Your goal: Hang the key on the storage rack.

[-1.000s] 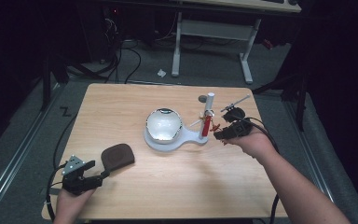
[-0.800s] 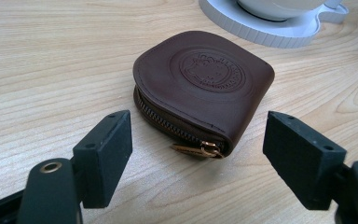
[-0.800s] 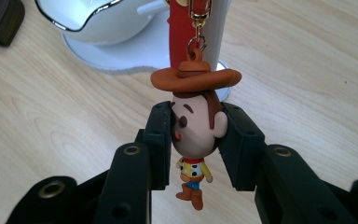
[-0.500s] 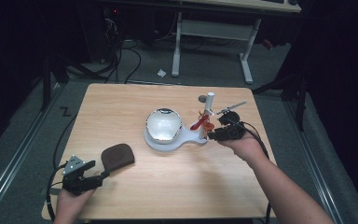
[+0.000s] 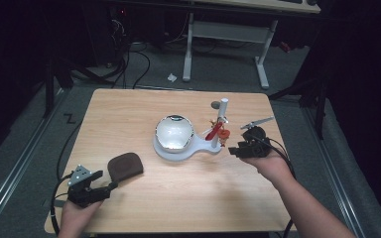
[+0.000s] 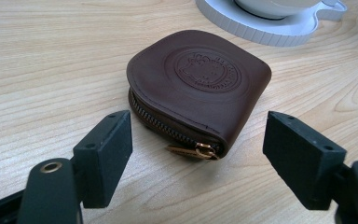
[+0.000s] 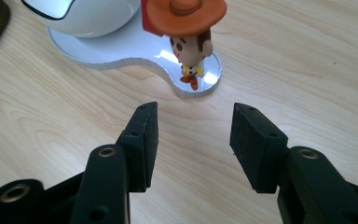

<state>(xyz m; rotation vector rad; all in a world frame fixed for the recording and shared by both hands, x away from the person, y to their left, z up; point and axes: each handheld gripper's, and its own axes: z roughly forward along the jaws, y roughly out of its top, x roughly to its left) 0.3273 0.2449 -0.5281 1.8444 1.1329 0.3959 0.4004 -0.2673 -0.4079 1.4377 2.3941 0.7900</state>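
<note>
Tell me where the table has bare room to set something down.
Free: the table behind the brown pouch, left of the white stand; also the near edge between the left claw and right claw. Crowded: around the cowboy figure and white post.

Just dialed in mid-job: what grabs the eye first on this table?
A cowboy figurine in an orange hat stands on the white base at mid-table, just beyond the right gripper, whose jaws have just been opening with nothing between them. Near the front left, a zipped brown pouch lies before the open left gripper.
</note>
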